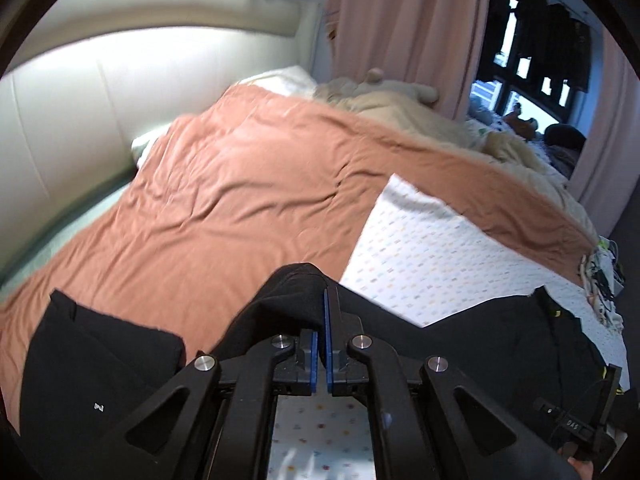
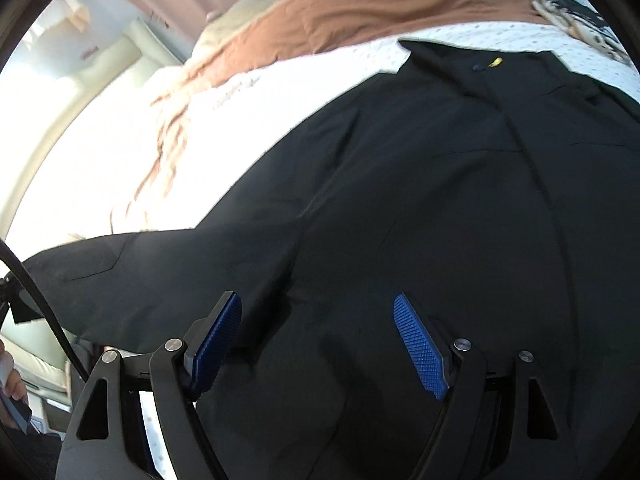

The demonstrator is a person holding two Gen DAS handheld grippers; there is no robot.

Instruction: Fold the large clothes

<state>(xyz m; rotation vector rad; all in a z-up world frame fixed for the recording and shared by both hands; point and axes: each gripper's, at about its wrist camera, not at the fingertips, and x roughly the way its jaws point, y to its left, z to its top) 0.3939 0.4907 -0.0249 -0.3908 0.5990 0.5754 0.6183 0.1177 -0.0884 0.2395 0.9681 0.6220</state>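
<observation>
Looking through the left wrist camera, the left gripper (image 1: 323, 312) had its jaws pressed together on a raised fold of the black garment (image 1: 288, 300), the dark cloth bunched up and peaked over the blue pads. That view also gave the wider room: a rust-coloured quilt (image 1: 240, 184) lying rumpled across the bed, a white sheet with tiny pastel marks (image 1: 432, 256) beside it, a cream padded headboard (image 1: 72, 128), pink curtains (image 1: 400, 28) and a beige plush toy (image 1: 384, 92) near the window. A second dark panel of the garment with a small white logo (image 1: 98, 407) sat on the left, over the quilt.

The right wrist camera showed none of that pinch. It mostly showed the black garment (image 2: 420, 184) spread broad and fairly flat over the sheet (image 2: 280, 84), with seam lines and a little yellow tag (image 2: 496, 62) near its far edge. The right gripper (image 2: 318, 320) had its jaws spread wide just above the fabric, nothing clamped between them. Its blue pads (image 2: 420, 344) looked finely ribbed, almost like a grid. The cloth was smooth and matte, with soft creases near the pads.
</observation>
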